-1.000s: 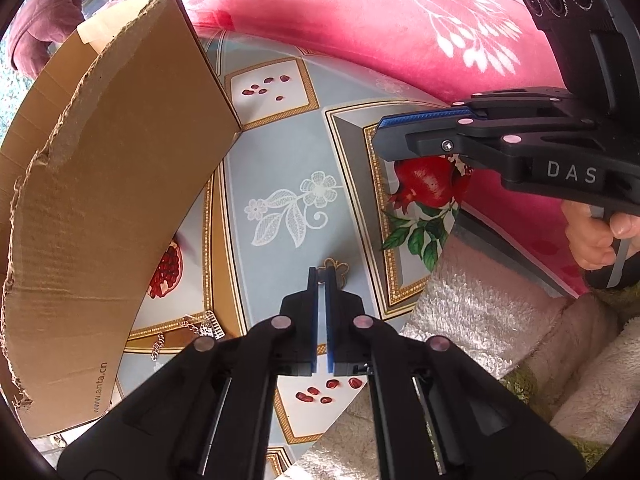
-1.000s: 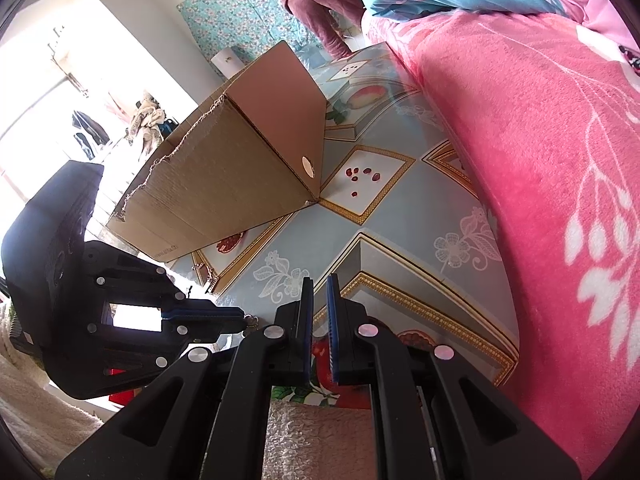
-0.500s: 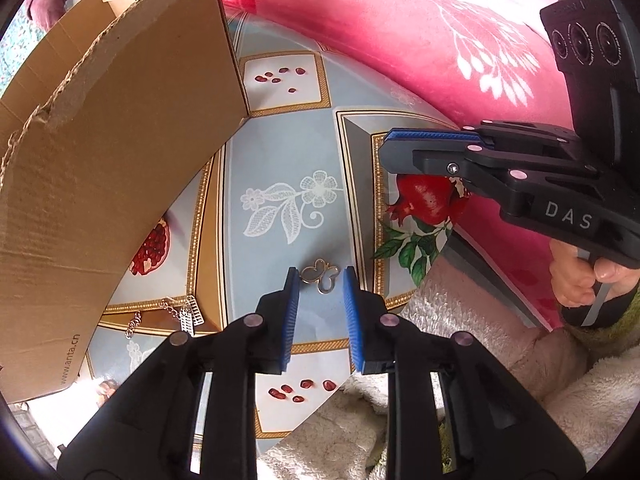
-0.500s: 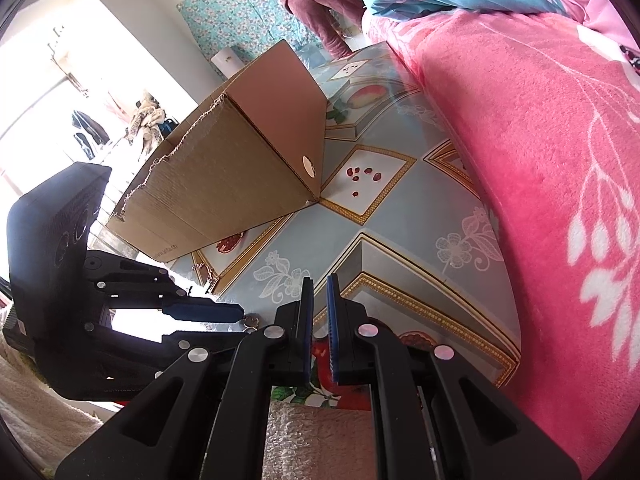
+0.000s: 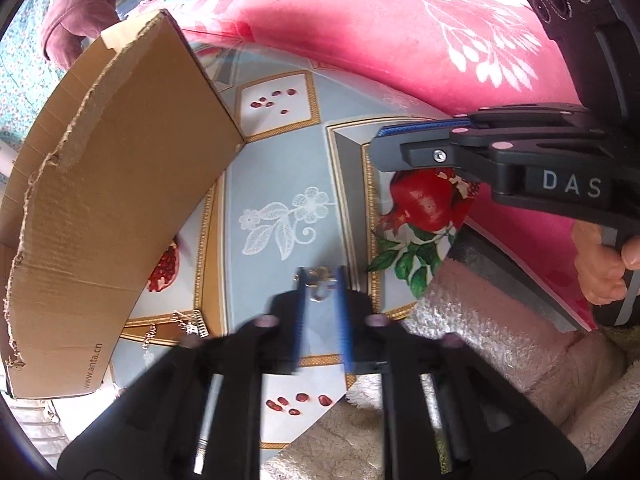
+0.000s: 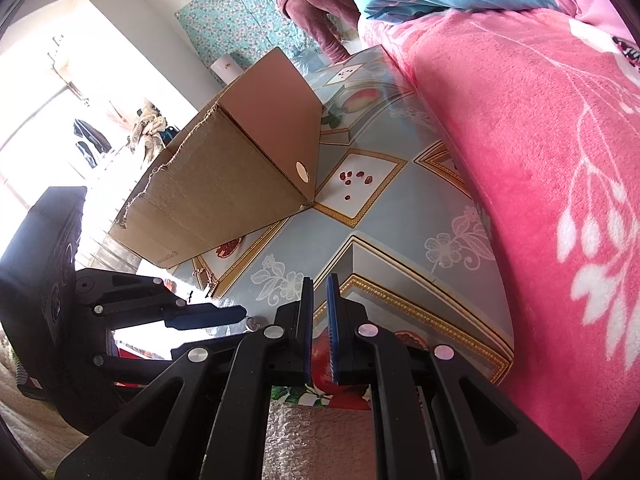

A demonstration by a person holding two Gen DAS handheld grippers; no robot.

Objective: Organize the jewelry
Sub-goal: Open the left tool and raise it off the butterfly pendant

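The cardboard box (image 5: 108,216) stands on the left of the worktop (image 5: 272,176). A chain piece (image 5: 192,324) lies at its near corner. To the right, a small pendant (image 5: 320,284) lies between the left gripper's (image 5: 322,280) fingers (image 5: 298,312). The right gripper (image 5: 384,148) hangs right of it, above the worktop. The blanket (image 5: 360,16) borders the far edge.

The table (image 5: 276,184), under a pomegranate-print cover, carries a cardboard box (image 5: 116,216), a gold butterfly piece (image 5: 320,280), and a silver chain (image 5: 188,322) beside the box's near corner.
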